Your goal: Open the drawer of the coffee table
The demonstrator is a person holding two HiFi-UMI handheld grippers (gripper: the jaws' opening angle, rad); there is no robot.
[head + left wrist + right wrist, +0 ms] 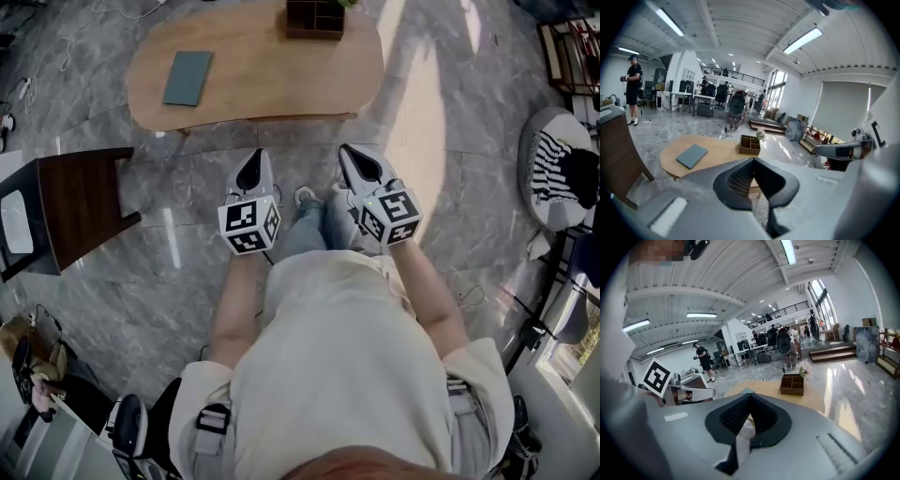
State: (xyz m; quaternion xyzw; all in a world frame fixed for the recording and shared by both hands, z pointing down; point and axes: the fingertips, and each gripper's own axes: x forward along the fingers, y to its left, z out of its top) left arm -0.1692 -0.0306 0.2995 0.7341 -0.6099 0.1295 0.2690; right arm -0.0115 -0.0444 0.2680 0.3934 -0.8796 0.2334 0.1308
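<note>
The oval wooden coffee table (262, 70) stands on the marble floor ahead of me; no drawer front shows in any view. On it lie a grey-green notebook (187, 77) and a dark wooden organiser box (315, 19). My left gripper (257, 156) is shut and empty, hanging in the air just short of the table's near edge. My right gripper (344, 150) is beside it, also shut and empty. In the left gripper view the shut left gripper (753, 160) points at the table (712, 150). In the right gripper view the shut right gripper (750, 395) points toward the box (792, 385).
A dark brown side table (80, 202) stands at the left. A round striped cushion (561, 169) and a low shelf (568, 49) are at the right. Cables (66, 52) lie on the floor at the far left. A person (633, 89) stands far off.
</note>
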